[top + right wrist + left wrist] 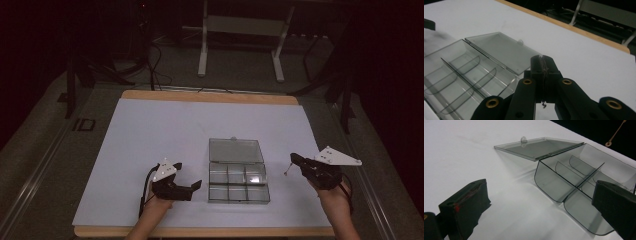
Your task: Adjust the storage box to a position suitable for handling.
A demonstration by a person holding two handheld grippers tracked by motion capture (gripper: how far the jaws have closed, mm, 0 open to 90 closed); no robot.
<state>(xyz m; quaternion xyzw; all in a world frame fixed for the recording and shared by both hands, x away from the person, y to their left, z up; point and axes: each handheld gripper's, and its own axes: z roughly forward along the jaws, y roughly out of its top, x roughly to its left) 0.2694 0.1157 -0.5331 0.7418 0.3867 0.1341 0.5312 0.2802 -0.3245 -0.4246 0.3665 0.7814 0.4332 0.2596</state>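
A clear plastic compartment box (239, 186) lies open near the table's front edge, its lid (236, 150) flat behind it. My left gripper (189, 175) rests just left of the box, open, with nothing between its jaws (540, 191); the box's near wall (549, 182) and lid (536, 147) show ahead of it. My right gripper (294, 158) hovers right of the box, shut on a thin brown cord (544, 72). The cord hangs from the tip, with a small ring (609, 144) at its lower end (286, 173). The box (461, 65) and lid (501, 50) lie left of those jaws (543, 60).
A white sheet (160, 130) covers the wooden table (210, 96). Behind the table stand the white legs of a frame (202, 50) and dark cables on the floor. The sheet's left and far parts are bare.
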